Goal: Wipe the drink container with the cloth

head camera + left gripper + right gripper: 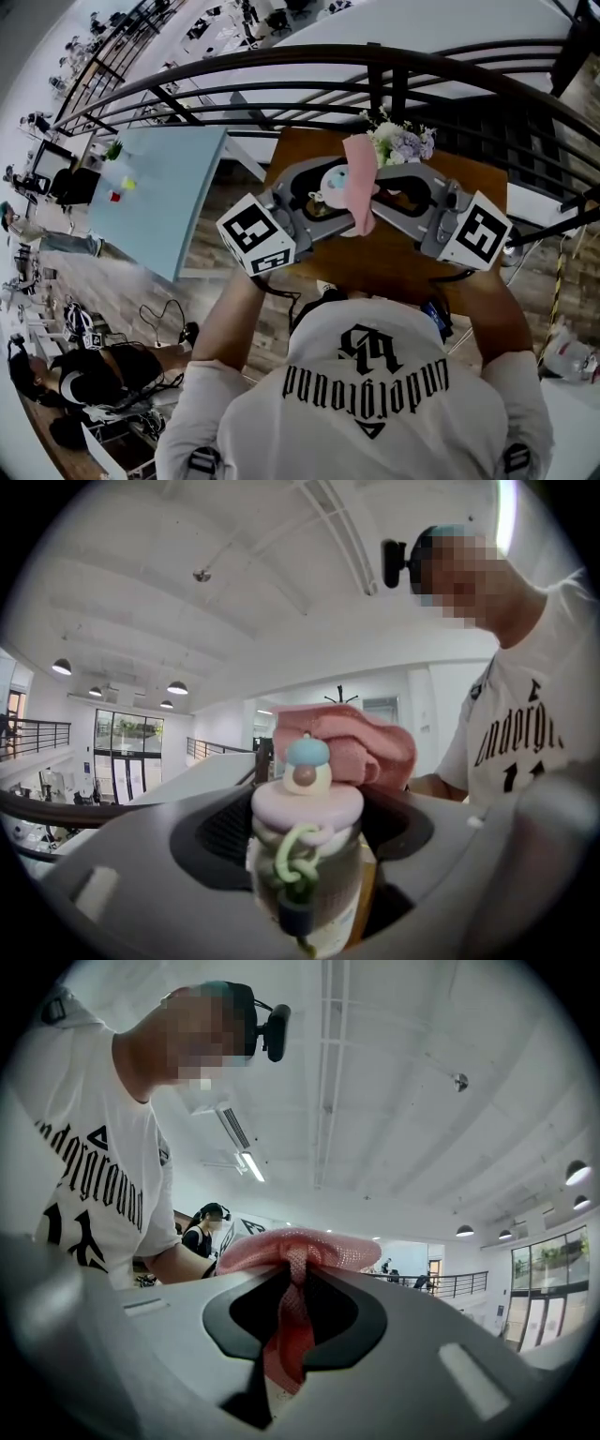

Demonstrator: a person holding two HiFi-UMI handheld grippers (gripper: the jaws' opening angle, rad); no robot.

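My left gripper point(323, 197) is shut on a small clear drink bottle point(306, 878) with a pale pink lid, a blue knob and a green loop strap; in the head view the drink bottle point(330, 190) shows between its jaws. My right gripper point(389, 192) is shut on a pink cloth point(291, 1321). In the head view the pink cloth point(360, 183) hangs down between the two grippers, right beside the bottle. From the left gripper view the pink cloth point(361, 747) bunches behind the bottle's lid, touching or nearly touching it. Both grippers are held up above a brown wooden table point(394, 258).
A bunch of white and lilac flowers point(401, 142) stands at the table's far edge. A dark curved railing point(281, 66) runs behind it. A light blue table point(159, 192) lies to the left, on the floor below. A person point(84, 375) sits at lower left.
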